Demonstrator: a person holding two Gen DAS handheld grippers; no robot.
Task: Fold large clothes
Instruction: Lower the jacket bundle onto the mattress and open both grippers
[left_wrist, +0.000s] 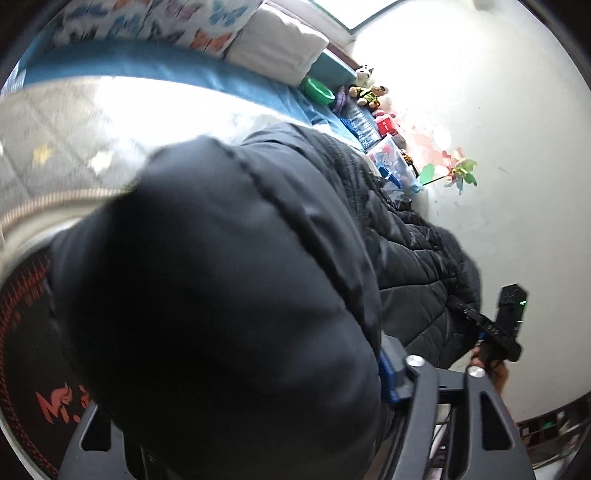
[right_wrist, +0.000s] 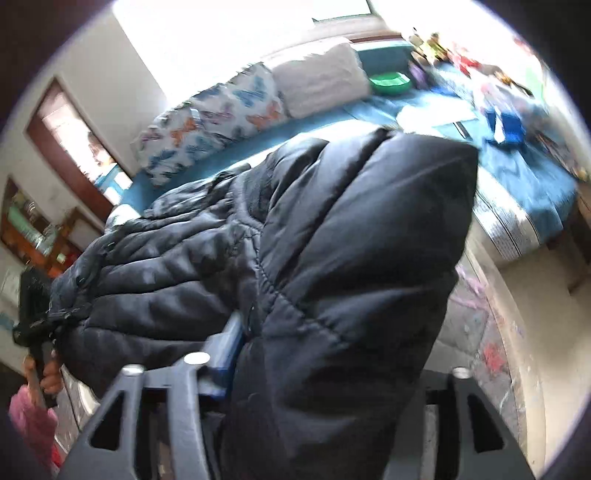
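Puffer jacket (left_wrist: 229, 280), dark, quilted, fills the centre of both views, draped over the blue bed (left_wrist: 155, 68); judged light, bulky, soft, slippery-shelled; best pinched at a stitched seam or hem; left gripper (left_wrist: 258, 398) and right gripper (right_wrist: 325, 373) each stand wide with padding between; whether pads press, cannot tell.
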